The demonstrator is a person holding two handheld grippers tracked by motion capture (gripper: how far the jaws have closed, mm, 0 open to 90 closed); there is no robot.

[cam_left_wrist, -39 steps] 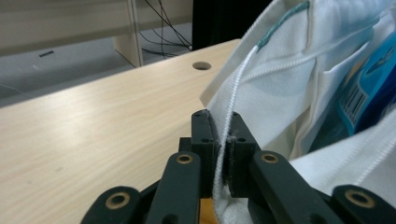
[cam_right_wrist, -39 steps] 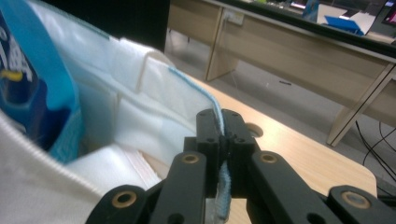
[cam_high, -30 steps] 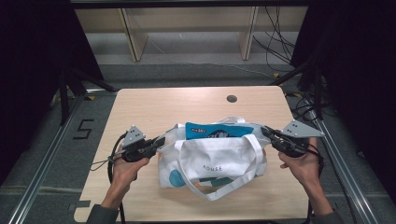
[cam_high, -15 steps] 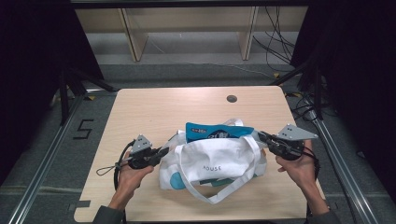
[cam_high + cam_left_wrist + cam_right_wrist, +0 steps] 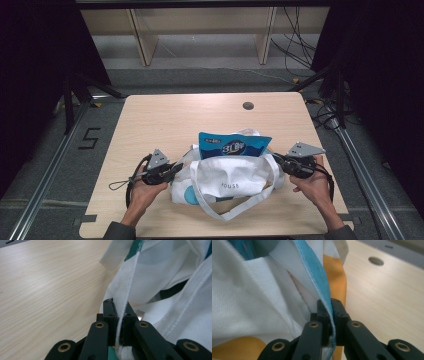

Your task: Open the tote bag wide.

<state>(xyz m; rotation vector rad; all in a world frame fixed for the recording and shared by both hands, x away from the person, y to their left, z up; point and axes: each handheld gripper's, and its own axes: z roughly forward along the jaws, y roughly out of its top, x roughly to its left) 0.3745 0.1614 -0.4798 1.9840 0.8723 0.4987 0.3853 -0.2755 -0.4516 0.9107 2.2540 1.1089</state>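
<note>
You are holding the white tote bag [image 5: 227,182] by its two ends, and the step in hand looks like settling it onto the counter [image 5: 165,117] with the blue snack packet [image 5: 234,146] standing in its mouth. Your left gripper [image 5: 176,169] has its jaws clamped on the bag's left rim; in the left gripper view the stitched white hem [image 5: 126,296] runs straight down between the closed pads. Your right gripper [image 5: 276,161] is likewise pinched shut on the right rim, where the right gripper view shows a blue-edged fold [image 5: 317,272] of cloth caught between the jaws, with orange print just beside it. The bag sits on the near half of the counter, roughly centred between your hands, its body resting on the wood and its long axis running side to side from one gripper to the other. Its mouth faces up and slightly away from you, and the packet rises out of it tilted toward the far edge. The white carry strap [image 5: 235,212] hangs loose in a loop toward you over the front panel. Next, I judge, you need to keep both rims taut and level so the opening stays wide, then either let go evenly or push the packet deeper; releasing one side first would probably let the mouth sag shut.
</note>
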